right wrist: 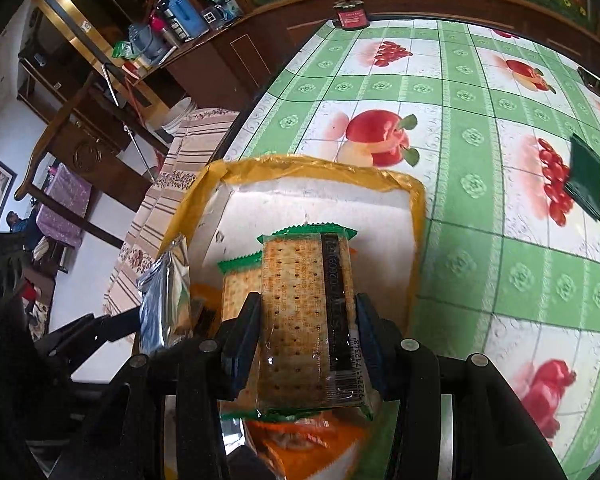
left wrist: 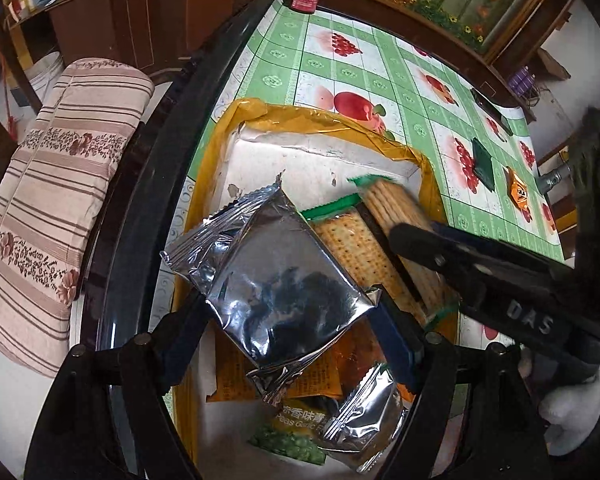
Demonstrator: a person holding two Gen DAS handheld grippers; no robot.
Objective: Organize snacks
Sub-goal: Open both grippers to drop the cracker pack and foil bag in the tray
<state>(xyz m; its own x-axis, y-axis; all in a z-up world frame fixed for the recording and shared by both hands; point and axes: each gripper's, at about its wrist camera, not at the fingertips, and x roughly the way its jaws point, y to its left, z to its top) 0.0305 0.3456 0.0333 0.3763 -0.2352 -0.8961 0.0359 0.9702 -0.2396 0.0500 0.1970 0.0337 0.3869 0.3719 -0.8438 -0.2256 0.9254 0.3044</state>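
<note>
A white box with a yellow taped rim [left wrist: 340, 120] [right wrist: 414, 200] sits on the fruit-print tablecloth near the table's left edge. My left gripper [left wrist: 288, 332] is shut on a silver foil packet [left wrist: 284, 292], which hangs tilted over the box. My right gripper [right wrist: 306, 336] is shut on a clear green-edged cracker pack [right wrist: 300, 312], its pads against the pack's long sides, over the box's near right part. A second cracker pack [right wrist: 240, 280] lies in the box below. Orange packets [left wrist: 320, 376], a green peas packet [left wrist: 296, 436] and another silver packet [left wrist: 364, 412] lie in the box too.
On the cloth to the right lie a dark green packet [right wrist: 586, 176] and a small orange packet [left wrist: 518, 196]. A dark flat object [right wrist: 598, 84] rests near the far right edge, a red-labelled jar [right wrist: 350, 14] at the far edge. A striped cushioned chair [left wrist: 60, 184] stands left of the table.
</note>
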